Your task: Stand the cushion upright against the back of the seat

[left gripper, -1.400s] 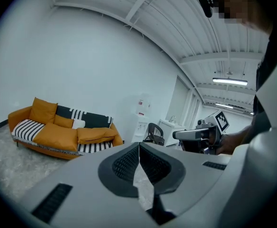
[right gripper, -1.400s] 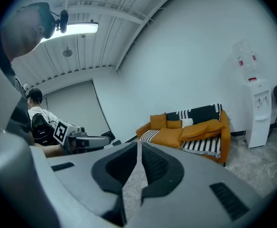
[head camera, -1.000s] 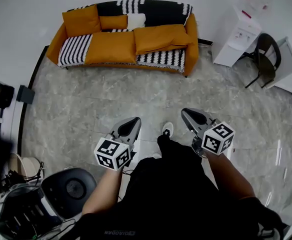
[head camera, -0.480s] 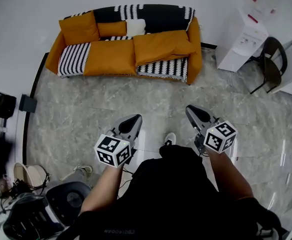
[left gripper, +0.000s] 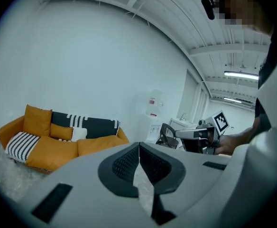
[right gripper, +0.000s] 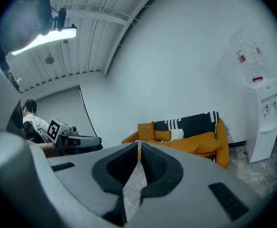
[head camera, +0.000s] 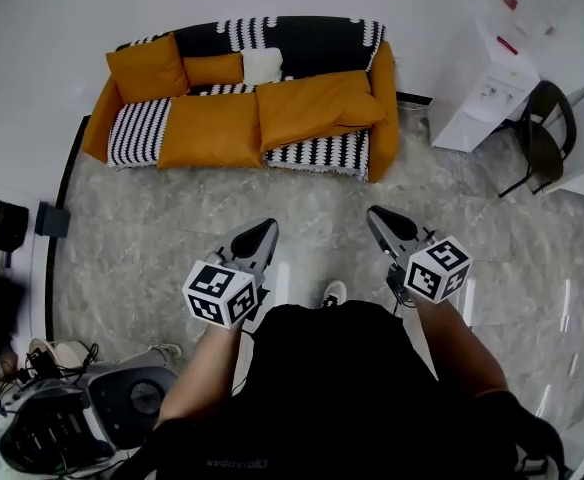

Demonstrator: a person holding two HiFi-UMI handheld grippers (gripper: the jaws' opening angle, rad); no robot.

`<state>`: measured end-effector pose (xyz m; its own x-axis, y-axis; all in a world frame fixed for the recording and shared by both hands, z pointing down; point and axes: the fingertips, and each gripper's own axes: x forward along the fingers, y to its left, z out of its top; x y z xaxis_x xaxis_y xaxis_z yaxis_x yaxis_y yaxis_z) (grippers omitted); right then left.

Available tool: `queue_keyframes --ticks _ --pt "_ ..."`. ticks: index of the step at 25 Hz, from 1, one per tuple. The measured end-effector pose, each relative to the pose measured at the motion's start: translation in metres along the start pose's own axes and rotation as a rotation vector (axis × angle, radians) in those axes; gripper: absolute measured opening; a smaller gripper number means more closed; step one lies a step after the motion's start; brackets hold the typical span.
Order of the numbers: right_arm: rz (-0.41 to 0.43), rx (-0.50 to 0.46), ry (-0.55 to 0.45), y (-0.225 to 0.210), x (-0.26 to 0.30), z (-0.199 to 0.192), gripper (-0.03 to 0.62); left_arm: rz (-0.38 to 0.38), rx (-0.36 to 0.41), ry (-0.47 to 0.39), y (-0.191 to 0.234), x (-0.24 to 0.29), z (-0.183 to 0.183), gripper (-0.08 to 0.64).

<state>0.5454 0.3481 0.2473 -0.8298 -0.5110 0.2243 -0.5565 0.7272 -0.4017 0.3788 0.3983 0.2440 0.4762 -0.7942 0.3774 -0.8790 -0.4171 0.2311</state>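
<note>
Head view: shows cushion (head camera: 317, 111) flat on the right seat of sofa (head camera: 382, 103), long axis along the seat, well apart from left tongs (head camera: 257, 236) and right tongs (head camera: 384, 223) over floor (head camera: 172, 218).
Left gripper view: shows tongs clenched, empty.
Right gripper view: likewise clenched, nothing between.

Your black top (head camera: 342, 388), likely short-sleeved; white shoe (head camera: 334, 292). Grey left gripper (head camera: 264, 230), right gripper (head camera: 376, 214), each with black-and-white marker cube (head camera: 220, 294).
</note>
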Motion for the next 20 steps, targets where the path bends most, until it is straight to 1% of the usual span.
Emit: queue_keyframes --ticks 5,10,16,20 --pt "0.008 0.002 -0.008 -0.019 -0.006 0.002 0.040 0.009 0.005 0.009 -0.004 0.018 0.006 0.017" --pt "-0.023 0.043 -0.020 -0.036 -0.004 0.002 0.040 -0.006 0.023 0.039 0.003 0.032 0.016 0.017" --pt "-0.061 0.054 -0.006 -0.052 0.000 -0.003 0.040 -0.032 0.020 0.060 0.015 0.054 0.015 0.017" --pt "-0.095 0.066 0.014 -0.068 0.015 -0.005 0.040 -0.061 0.009 0.066 0.031 0.074 0.015 0.017"
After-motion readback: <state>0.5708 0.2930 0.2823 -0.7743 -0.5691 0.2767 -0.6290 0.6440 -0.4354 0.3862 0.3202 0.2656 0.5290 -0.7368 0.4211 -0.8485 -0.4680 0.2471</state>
